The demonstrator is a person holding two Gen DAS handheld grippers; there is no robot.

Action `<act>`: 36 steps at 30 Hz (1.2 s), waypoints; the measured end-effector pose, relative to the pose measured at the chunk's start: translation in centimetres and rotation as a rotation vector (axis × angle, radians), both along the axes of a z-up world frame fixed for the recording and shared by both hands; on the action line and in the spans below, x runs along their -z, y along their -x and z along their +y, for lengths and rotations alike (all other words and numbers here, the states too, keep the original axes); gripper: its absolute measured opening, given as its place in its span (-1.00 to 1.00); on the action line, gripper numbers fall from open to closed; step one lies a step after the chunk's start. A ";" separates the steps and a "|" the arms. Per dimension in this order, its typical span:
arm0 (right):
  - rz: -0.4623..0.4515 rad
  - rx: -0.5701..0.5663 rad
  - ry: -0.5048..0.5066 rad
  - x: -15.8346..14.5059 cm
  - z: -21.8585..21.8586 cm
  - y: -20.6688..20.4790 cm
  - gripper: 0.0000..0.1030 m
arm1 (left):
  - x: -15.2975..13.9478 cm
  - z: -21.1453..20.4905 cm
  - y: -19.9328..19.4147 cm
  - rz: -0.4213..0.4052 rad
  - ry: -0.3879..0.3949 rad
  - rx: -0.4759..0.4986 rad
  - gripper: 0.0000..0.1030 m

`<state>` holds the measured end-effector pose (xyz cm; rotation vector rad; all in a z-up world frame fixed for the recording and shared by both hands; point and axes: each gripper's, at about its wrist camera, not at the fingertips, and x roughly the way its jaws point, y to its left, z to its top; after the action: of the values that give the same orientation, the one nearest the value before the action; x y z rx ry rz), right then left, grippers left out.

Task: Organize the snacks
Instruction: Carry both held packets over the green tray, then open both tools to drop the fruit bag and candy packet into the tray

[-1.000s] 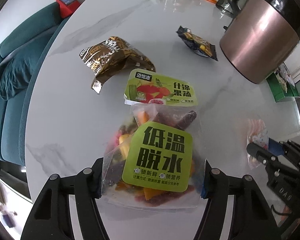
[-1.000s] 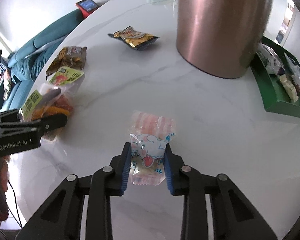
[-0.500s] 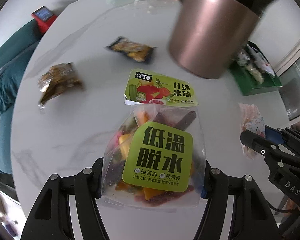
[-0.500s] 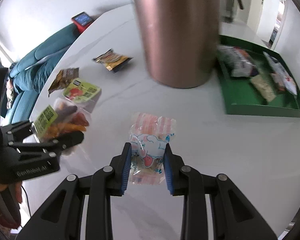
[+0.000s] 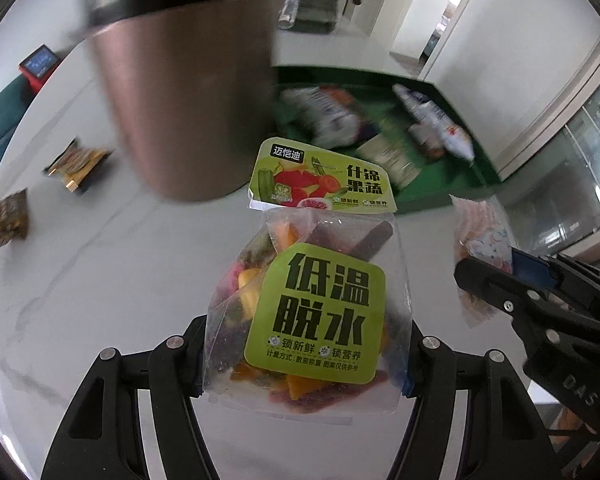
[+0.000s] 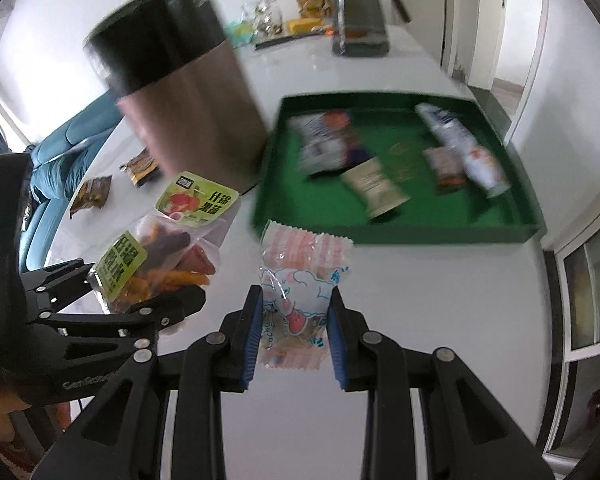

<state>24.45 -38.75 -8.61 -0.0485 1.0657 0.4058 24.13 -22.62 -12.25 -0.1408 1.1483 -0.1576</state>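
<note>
2 grippers are each carrying a snack above the white marble table. The left gripper clamps the lower part of a clear bag of dried fruit and vegetable chips (green labels, Chinese print), the pads pressing its sides so the bag stands upright between them. The right gripper pinches a small pink-striped candy packet with a cartoon on the front, its blue pads tight against the wrapper. Just beyond both lies a green tray, already holding several packets. A tall copper-coloured canister with a black lid stands left of the tray. 2 more snack packets lie on the table farther left, near a teal sofa.
</note>
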 end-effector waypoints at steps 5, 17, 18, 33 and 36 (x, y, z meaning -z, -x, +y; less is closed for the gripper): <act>-0.031 -0.012 0.023 -1.1 -4.6 -3.2 -1.00 | -0.4 -4.3 -3.4 -0.013 0.003 -0.027 0.19; -0.003 -0.022 0.017 0.1 -8.7 -13.0 -1.00 | -0.3 -7.6 -11.5 0.002 -0.041 -0.118 0.19; 0.006 -0.028 0.017 0.5 -8.5 -13.7 -1.00 | -0.1 -7.6 -12.1 0.008 -0.045 -0.122 0.19; 0.066 -0.041 0.046 3.5 -7.5 -18.2 -1.00 | 2.5 -8.1 -15.0 0.048 -0.092 -0.129 0.20; 0.077 -0.027 0.040 3.8 -7.6 -18.3 -1.00 | 2.5 -8.3 -15.6 0.042 -0.101 -0.136 0.20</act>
<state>42.73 -46.37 -12.37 -0.0831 1.1504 0.4139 39.73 -30.90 -14.78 -0.1329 1.1821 0.0245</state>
